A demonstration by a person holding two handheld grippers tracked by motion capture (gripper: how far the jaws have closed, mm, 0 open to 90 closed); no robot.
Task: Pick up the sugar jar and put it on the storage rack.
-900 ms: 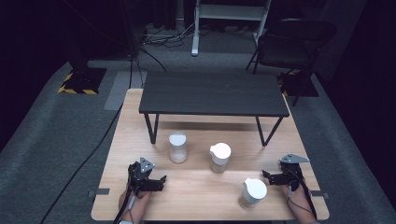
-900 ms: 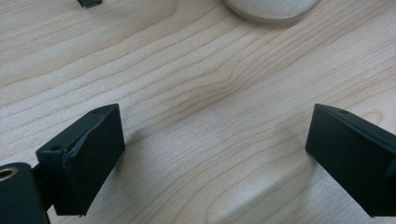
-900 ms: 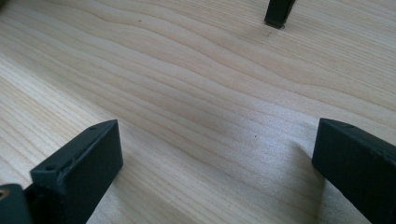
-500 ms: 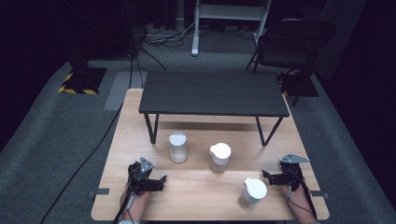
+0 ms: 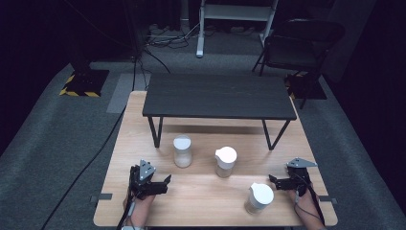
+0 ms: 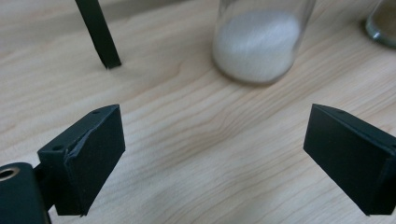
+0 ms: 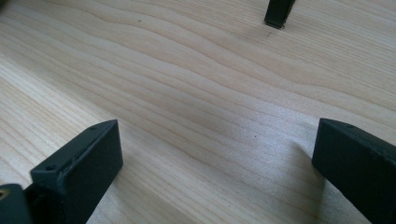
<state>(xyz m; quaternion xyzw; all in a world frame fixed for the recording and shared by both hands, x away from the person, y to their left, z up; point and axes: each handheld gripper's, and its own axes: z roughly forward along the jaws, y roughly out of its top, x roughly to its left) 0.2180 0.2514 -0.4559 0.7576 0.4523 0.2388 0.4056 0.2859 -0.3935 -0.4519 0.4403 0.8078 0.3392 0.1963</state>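
Three white-lidded jars stand on the wooden table (image 5: 206,201). One jar (image 5: 182,151) sits left of centre, a second jar (image 5: 225,161) at the middle, a third jar (image 5: 259,198) near the front right. My left gripper (image 5: 166,181) rests open at the front left, pointing right. In the left gripper view a glass jar of white powder (image 6: 258,42) stands ahead of the open left gripper (image 6: 215,154), well clear of it. My right gripper (image 5: 271,179) lies open at the front right, beside the third jar. Bare wood lies between the jaws of the right gripper (image 7: 215,163).
A low black shelf table (image 5: 218,96) stands across the back half of the wooden table, on thin legs (image 6: 99,32) (image 7: 279,11). A dark folding chair (image 5: 299,45) and cables lie on the floor beyond. Another jar's base (image 6: 383,23) shows at the right edge.
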